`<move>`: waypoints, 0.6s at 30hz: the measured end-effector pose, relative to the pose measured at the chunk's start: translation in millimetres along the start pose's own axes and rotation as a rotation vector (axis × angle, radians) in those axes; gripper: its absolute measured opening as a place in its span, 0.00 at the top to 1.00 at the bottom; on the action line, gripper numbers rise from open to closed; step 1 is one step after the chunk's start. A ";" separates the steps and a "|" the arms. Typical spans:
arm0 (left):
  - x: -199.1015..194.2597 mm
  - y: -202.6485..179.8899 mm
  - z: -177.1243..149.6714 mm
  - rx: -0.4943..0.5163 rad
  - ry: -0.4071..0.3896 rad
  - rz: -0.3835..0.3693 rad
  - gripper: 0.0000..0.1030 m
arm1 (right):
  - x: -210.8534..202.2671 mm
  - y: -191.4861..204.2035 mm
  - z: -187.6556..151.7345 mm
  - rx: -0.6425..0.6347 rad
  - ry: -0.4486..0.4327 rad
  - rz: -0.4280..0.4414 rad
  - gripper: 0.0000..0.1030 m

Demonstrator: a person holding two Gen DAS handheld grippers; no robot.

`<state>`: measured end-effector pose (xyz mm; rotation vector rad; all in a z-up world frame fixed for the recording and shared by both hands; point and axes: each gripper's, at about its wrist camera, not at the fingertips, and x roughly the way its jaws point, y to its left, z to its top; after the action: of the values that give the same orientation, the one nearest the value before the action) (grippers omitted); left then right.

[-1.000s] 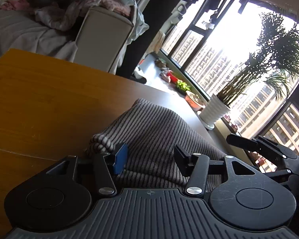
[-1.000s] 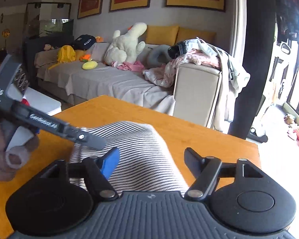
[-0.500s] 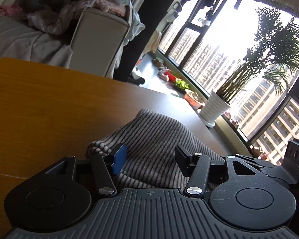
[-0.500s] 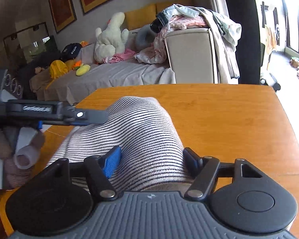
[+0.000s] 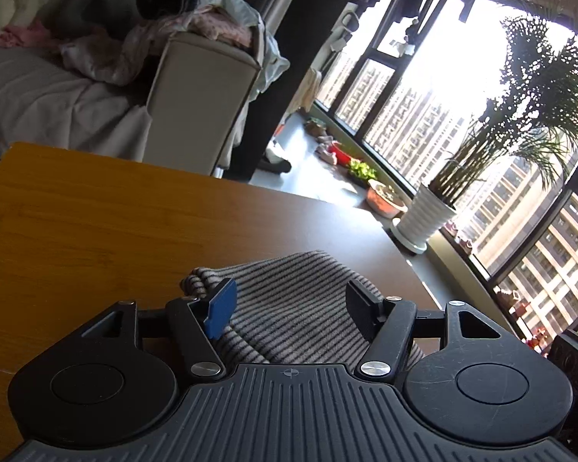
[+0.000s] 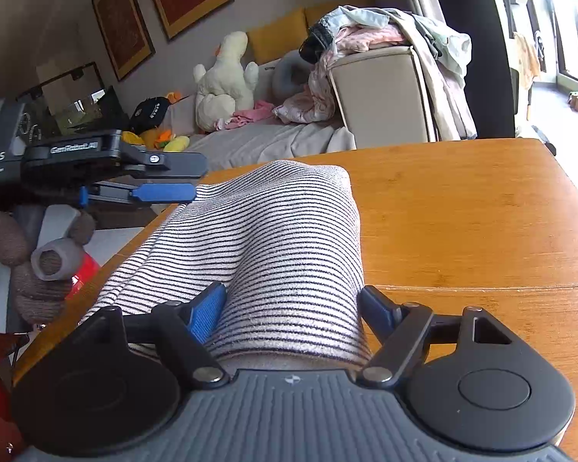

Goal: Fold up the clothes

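striped garment (image 6: pixel 289 238) is lying bunched along the table's (image 6: pixel 462 223) left edge | left gripper (image 5: pixel 289 300) and right gripper (image 6: pixel 293 304) are both gaping, straddling cloth — nothing pinched | keeping layers squared — edges matching

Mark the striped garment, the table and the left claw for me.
striped garment (image 6: pixel 289 238): right wrist view, top of the bulge.
table (image 6: pixel 462 211): right wrist view, bare wood.
left claw (image 5: pixel 289 302): left wrist view, midway between fingertips.

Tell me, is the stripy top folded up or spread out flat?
Folded, or at least bunched. The top humps up in a rounded roll on the table, with layered edges showing in the left wrist view, not lying flat.
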<state>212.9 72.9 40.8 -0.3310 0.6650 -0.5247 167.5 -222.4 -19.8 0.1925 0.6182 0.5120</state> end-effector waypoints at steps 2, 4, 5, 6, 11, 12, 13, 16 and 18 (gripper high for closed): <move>-10.8 -6.4 -7.4 0.011 -0.009 -0.006 0.31 | -1.8 1.4 -0.8 0.006 0.004 0.002 0.26; -11.9 -9.9 -17.2 0.025 0.008 0.001 0.33 | -3.5 4.1 -0.9 0.012 0.011 0.002 0.27; -12.5 -11.6 -22.1 0.032 0.016 0.005 0.33 | -4.8 6.0 -1.4 0.015 0.019 0.007 0.27; -11.2 -12.2 -26.7 0.041 0.023 0.014 0.33 | -6.4 7.8 -2.1 0.011 0.024 0.013 0.27; -4.5 -8.7 -36.9 0.045 0.029 0.031 0.33 | -19.2 13.9 7.9 -0.065 0.026 0.018 0.27; -4.8 -8.8 -38.2 0.048 0.026 0.030 0.33 | -22.6 12.8 14.5 -0.074 0.008 0.007 0.27; -4.9 -8.7 -39.7 0.049 0.022 0.029 0.32 | -26.5 10.5 24.9 -0.080 -0.020 -0.011 0.27; -5.3 -8.6 -44.1 0.052 0.012 0.027 0.32 | -27.1 12.2 57.7 -0.128 -0.076 -0.027 0.43; -5.6 -8.5 -47.1 0.054 0.005 0.026 0.31 | -15.5 23.2 79.8 -0.191 -0.085 -0.015 0.60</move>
<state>175.2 63.1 12.4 -0.2703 0.6580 -0.5181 195.1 -212.2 59.5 0.0291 0.4841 0.5419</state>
